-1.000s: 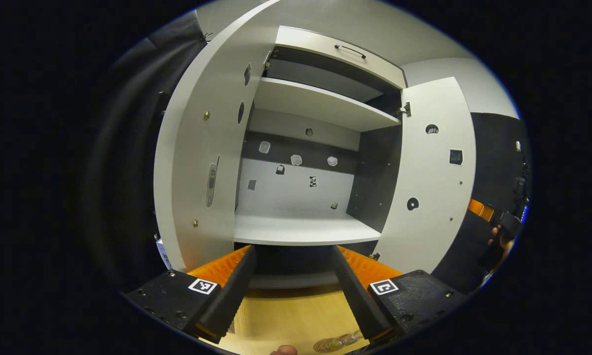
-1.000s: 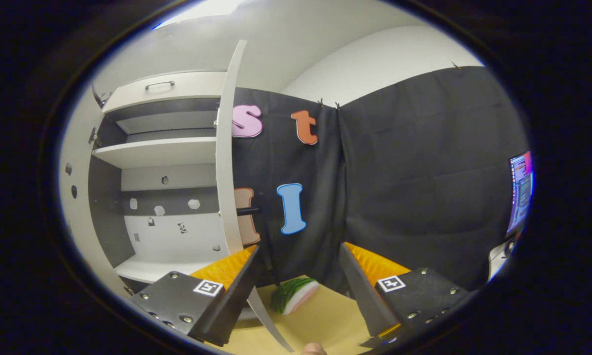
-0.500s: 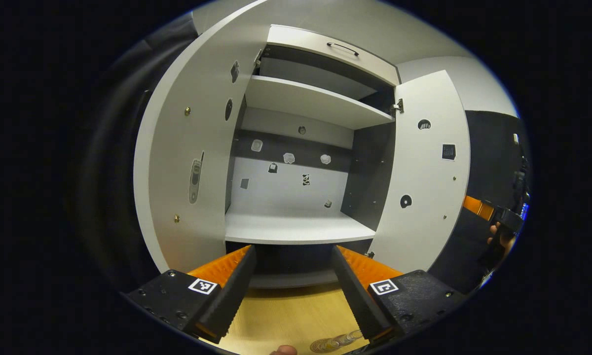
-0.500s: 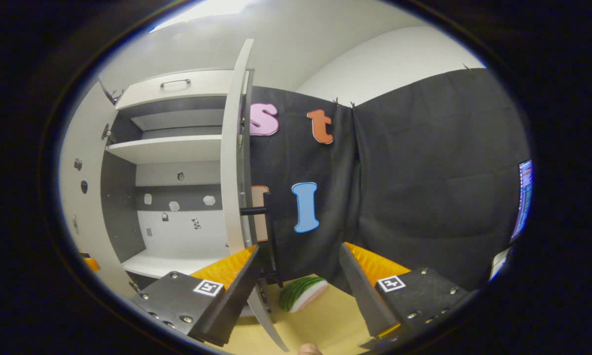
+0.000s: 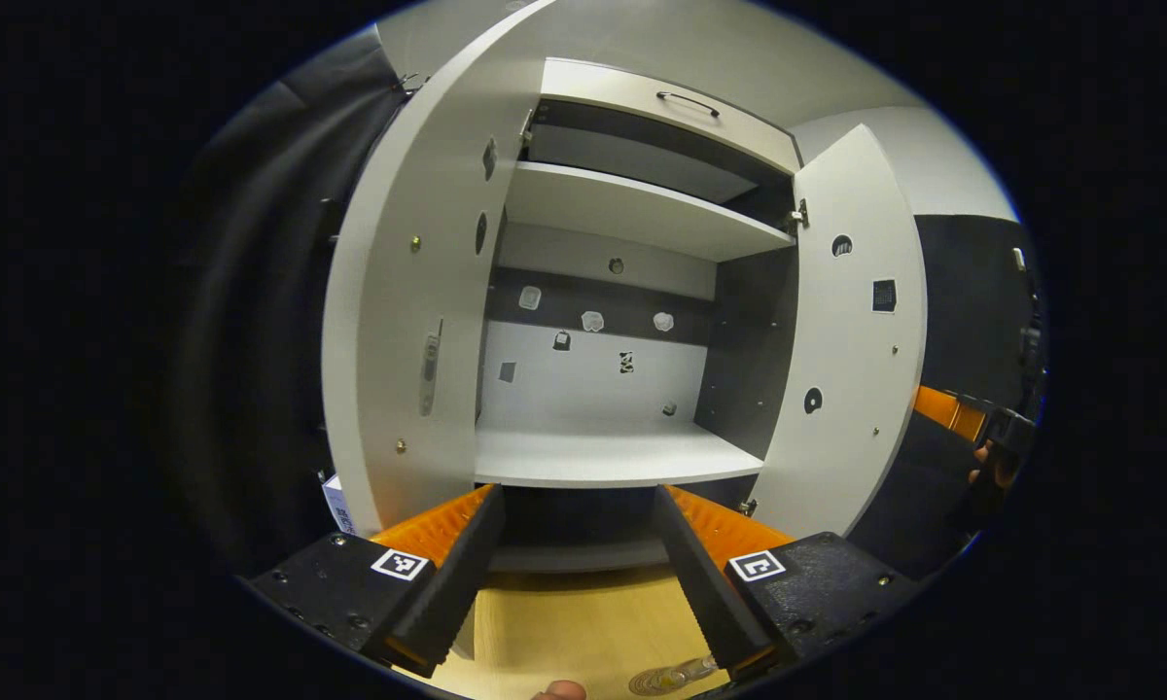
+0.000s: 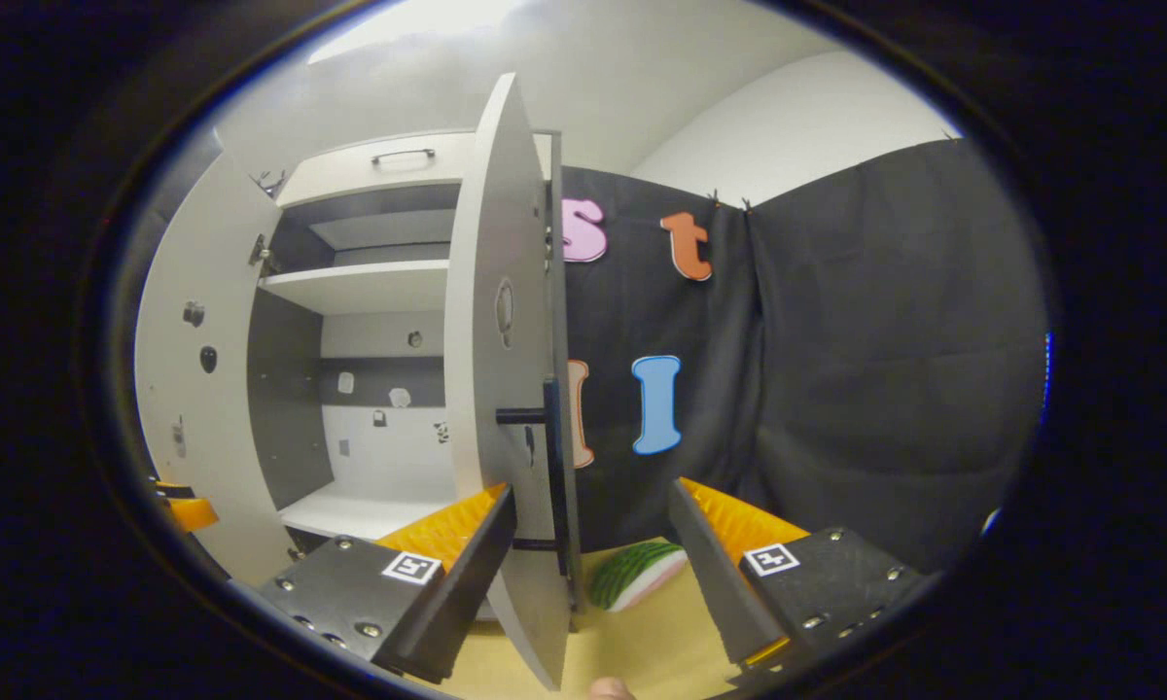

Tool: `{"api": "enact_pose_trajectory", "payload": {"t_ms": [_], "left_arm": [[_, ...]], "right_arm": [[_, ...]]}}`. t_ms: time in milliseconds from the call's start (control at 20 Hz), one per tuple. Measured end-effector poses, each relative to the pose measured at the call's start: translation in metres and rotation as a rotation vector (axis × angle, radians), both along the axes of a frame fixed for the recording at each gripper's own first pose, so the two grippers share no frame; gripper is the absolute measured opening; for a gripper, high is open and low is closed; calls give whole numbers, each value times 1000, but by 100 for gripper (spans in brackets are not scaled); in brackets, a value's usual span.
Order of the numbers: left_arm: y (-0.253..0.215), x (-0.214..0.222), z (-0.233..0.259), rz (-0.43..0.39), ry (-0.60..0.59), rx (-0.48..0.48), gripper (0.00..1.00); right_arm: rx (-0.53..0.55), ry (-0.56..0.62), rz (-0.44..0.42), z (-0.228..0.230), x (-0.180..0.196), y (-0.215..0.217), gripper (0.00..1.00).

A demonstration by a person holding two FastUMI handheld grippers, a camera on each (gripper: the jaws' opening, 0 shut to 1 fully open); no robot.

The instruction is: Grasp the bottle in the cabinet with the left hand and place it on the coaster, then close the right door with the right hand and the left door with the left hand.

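Observation:
The white cabinet (image 5: 642, 209) stands with both doors open, and its lower shelf (image 5: 603, 452) is bare. My left gripper (image 5: 574, 574) is open in front of that shelf, over the wooden tabletop (image 5: 564, 622). A clear bottle (image 5: 671, 676) peeks in at the bottom edge of the left gripper view, beside one finger; I cannot make out a coaster under it. In the right gripper view, my right gripper (image 6: 593, 574) is open, and the right door (image 6: 501, 389) with its black handle (image 6: 551, 467) stands edge-on between the fingers. The left door (image 5: 399, 321) hangs wide open.
A toy watermelon slice (image 6: 637, 574) lies on the tabletop behind the right door. A small white box (image 5: 335, 506) sits at the foot of the left door. The right gripper (image 5: 982, 428) and the hand holding it show beyond the right door.
The right gripper has moved in on the right door, whose edge and handle now stand between its fingers. The left gripper has hardly shifted and stays open.

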State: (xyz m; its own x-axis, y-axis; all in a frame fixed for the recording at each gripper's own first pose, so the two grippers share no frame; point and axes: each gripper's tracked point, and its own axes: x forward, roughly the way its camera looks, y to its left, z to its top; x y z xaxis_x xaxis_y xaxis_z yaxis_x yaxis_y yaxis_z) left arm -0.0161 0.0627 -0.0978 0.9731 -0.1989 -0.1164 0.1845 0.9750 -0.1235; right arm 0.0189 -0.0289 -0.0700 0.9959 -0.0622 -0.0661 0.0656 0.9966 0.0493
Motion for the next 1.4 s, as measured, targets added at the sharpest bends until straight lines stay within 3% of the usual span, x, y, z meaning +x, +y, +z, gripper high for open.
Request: {"api": "enact_pose_trajectory", "payload": {"t_ms": [250,950,1300,1350,1400], "left_arm": [[15,-9,1,23,-5,-4,94],[39,-42,26,-44,-49,-5,96],[103,-44,45,76,-90,34,92],[114,-42,44,98,-94,45,96],[122,-41,44,116,-97,55,92]], "right_arm": [[15,10,56,2,13,30,98],[10,31,315,-9,26,148,98],[19,26,314,-9,28,156,98],[20,24,309,-9,28,155,98],[23,22,307,-8,28,154,98]]}}
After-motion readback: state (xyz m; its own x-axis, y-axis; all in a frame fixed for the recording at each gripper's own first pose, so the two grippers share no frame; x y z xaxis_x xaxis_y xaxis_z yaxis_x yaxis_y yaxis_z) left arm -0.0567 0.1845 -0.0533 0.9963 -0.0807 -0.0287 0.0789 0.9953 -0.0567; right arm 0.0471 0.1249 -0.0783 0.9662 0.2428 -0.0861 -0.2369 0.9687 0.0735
